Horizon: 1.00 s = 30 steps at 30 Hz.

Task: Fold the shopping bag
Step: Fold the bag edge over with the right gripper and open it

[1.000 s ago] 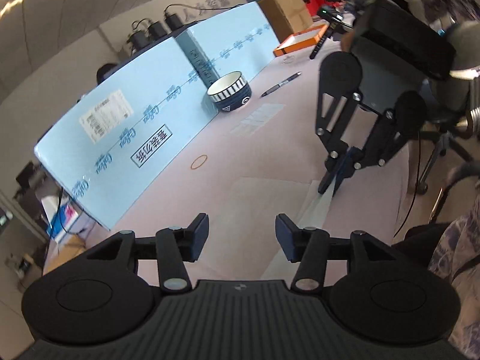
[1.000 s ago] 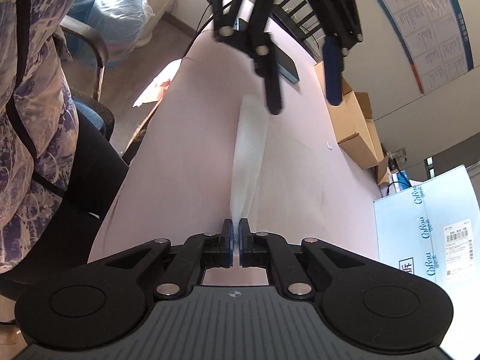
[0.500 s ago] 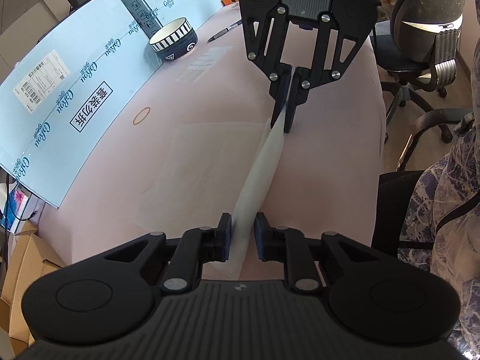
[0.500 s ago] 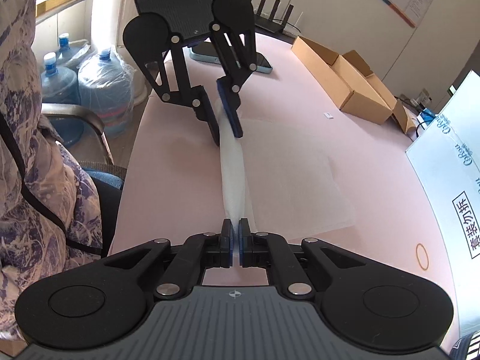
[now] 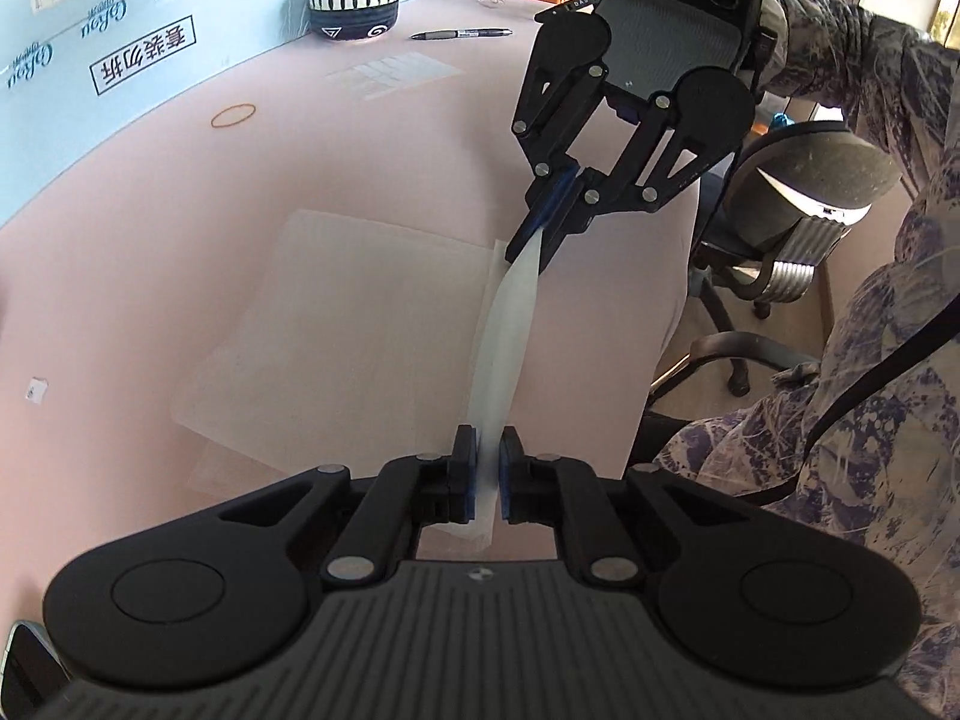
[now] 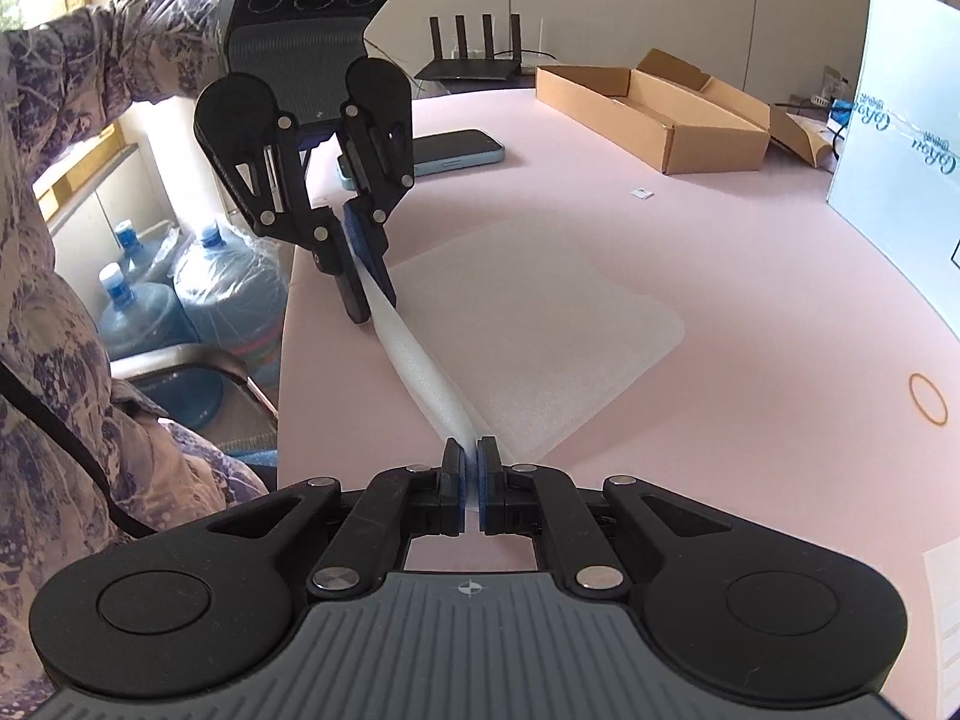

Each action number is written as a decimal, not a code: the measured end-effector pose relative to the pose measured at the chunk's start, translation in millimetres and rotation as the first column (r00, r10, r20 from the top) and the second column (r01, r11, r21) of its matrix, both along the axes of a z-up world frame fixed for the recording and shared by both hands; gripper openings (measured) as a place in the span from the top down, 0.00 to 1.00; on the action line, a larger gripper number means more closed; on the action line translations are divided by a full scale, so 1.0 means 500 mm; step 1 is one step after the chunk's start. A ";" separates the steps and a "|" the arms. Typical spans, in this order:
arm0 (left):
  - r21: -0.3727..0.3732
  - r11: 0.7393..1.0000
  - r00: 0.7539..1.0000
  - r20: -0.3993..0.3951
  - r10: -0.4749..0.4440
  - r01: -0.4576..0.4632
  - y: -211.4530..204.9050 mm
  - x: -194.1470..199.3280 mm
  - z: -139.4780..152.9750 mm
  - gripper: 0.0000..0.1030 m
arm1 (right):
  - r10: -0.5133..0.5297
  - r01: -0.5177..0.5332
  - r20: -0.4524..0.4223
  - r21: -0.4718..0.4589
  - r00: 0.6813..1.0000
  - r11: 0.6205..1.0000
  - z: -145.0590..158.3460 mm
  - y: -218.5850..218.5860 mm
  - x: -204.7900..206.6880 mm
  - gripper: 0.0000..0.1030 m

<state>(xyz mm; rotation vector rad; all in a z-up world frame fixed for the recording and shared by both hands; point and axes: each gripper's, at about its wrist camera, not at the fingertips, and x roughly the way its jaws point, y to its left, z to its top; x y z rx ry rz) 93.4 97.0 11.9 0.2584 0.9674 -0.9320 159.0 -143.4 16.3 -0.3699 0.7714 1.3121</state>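
Now your left hand-held gripper [image 5: 487, 468] had closed on the shopping bag [image 5: 360, 324] edge, having stood open a second earlier. Your right hand-held gripper [image 6: 471, 480] stayed clamped on the far end, so you held the near edge taut above the table [image 5: 180, 192], ready to fold over.

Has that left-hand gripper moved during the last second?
Yes. The left gripper swung in from hovering above the table's far end and closed on the shopping bag, nearer the phone.

Pink table [image 5: 360, 192] with shopping bag [image 5: 336, 336], bowl [image 5: 353, 5], pen [image 5: 461, 33], rubber band [image 5: 234, 115], phone [image 6: 447, 153].
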 end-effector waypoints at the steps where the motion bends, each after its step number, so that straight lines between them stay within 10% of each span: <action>1: -0.012 1.000 1.000 -0.018 0.008 -0.009 0.007 0.004 -0.004 0.91 | -0.010 0.011 -0.022 0.016 1.000 1.000 -0.002 -0.003 0.007 0.97; 20: -0.197 0.976 0.963 -0.269 0.034 -0.090 0.081 0.040 -0.043 0.92 | -0.129 0.188 -0.371 0.126 0.920 0.974 -0.047 -0.028 0.109 0.97; 30: -0.299 0.913 0.954 0.023 0.299 -0.279 0.133 -0.105 0.083 0.87 | -0.187 0.220 -0.386 0.042 0.903 0.975 -0.035 -0.013 0.113 0.98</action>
